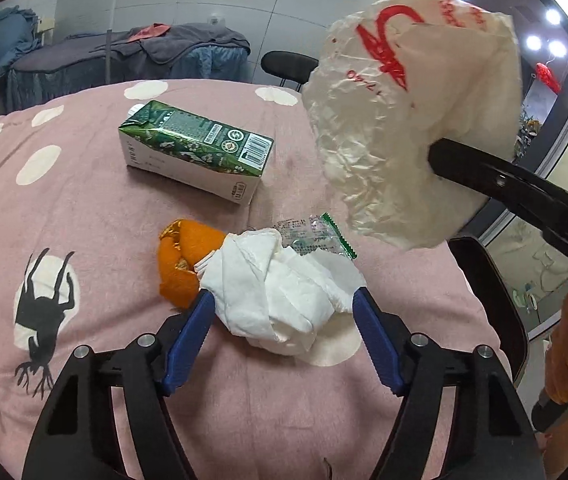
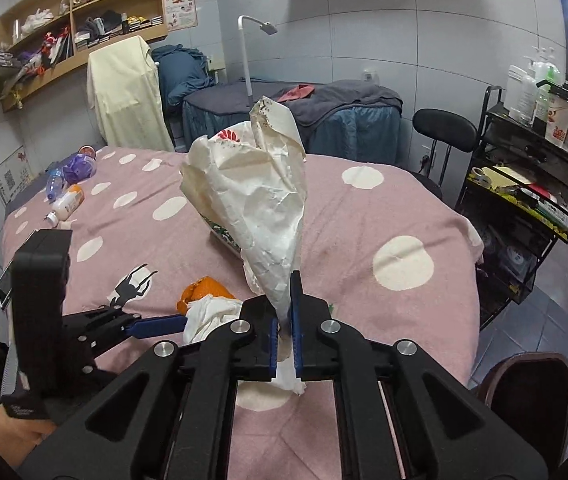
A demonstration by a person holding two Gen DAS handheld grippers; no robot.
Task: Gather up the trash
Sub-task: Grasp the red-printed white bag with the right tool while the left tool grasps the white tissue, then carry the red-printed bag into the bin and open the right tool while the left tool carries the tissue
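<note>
White crumpled tissue (image 1: 280,304) was soft, light; your left gripper (image 1: 282,308) gaped wide around it, right gripper (image 2: 284,326) pinching plastic bag (image 2: 256,200) at 2 o'clock.

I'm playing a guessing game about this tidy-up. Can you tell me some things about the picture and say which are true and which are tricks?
1. The right gripper is pinching a white plastic bag. True.
2. The green carton is standing upright. False: it lies on its side on the pink blanket.
3. The left gripper has its fingers open around a crumpled white tissue. True.
4. The orange peel is already in the bag. False: it lies on the blanket beside the tissue.
5. The blanket is blue with stripes. False: it is pink with white dots.
</note>
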